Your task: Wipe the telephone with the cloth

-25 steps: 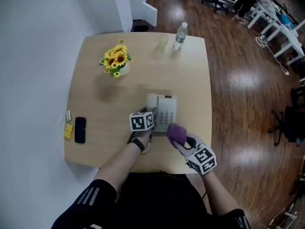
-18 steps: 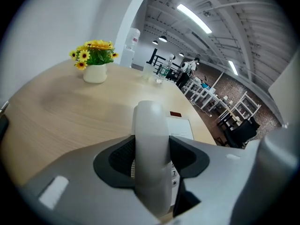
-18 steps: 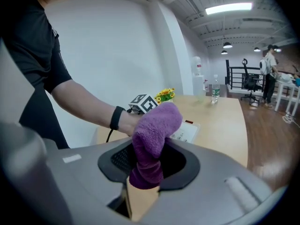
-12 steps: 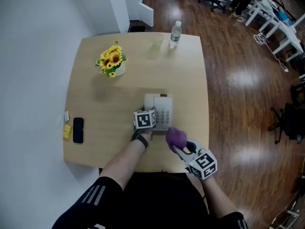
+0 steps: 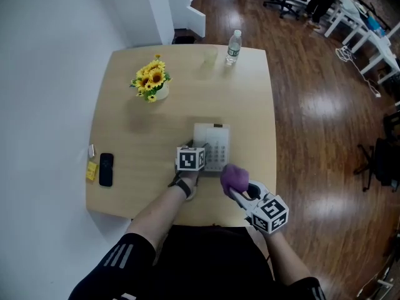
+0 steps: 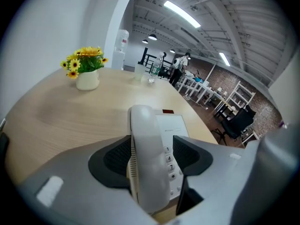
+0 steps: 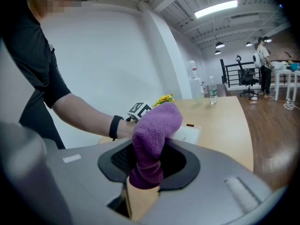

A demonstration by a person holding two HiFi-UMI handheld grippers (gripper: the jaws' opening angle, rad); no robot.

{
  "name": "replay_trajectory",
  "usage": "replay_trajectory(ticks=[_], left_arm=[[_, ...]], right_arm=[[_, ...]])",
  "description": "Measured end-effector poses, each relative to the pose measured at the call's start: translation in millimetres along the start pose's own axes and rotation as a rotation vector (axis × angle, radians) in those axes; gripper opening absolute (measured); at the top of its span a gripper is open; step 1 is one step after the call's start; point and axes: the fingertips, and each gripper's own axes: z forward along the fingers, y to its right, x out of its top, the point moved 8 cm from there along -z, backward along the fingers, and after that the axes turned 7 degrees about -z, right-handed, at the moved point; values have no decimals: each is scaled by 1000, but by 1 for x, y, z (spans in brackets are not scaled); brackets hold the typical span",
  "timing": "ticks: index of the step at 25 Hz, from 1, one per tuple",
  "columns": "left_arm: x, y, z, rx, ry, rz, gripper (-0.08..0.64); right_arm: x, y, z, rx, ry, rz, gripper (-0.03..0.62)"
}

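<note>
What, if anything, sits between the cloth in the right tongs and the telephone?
Nothing visible. The cloth, clamped in the right tongs, is at the near right corner of the telephone. The left tongs, which have just been opening, straddle the handset on its left side, clear of that path.

Bright, even light from ceiling strip lights (image 6: 182,14) fills the room. The flowers (image 5: 150,79) throw a soft shadow across the surface (image 5: 250,105). Both gripper views bow heavily towards dark, vignetted corners.
</note>
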Motion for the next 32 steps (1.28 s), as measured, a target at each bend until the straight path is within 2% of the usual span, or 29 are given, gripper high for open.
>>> replay_trajectory(ticks=[5, 11, 17, 20, 25, 32], left_arm=[[7, 11, -53, -217, 54, 37, 295], [2, 10, -136, -323, 148, 201, 295], [-11, 17, -191, -505, 189, 263, 287], [-20, 20, -209, -538, 201, 364, 287], [-32, 23, -228, -618, 199, 333, 287], [-50, 41, -251, -628, 260, 319, 288]], right_arm=[[12, 2, -3, 44, 105, 102, 130], [27, -5, 0, 61, 132, 52, 130], [42, -23, 9, 54, 169, 39, 130], [46, -35, 15, 42, 189, 52, 130], [46, -62, 13, 49, 198, 59, 130], [34, -83, -12, 82, 178, 19, 129]])
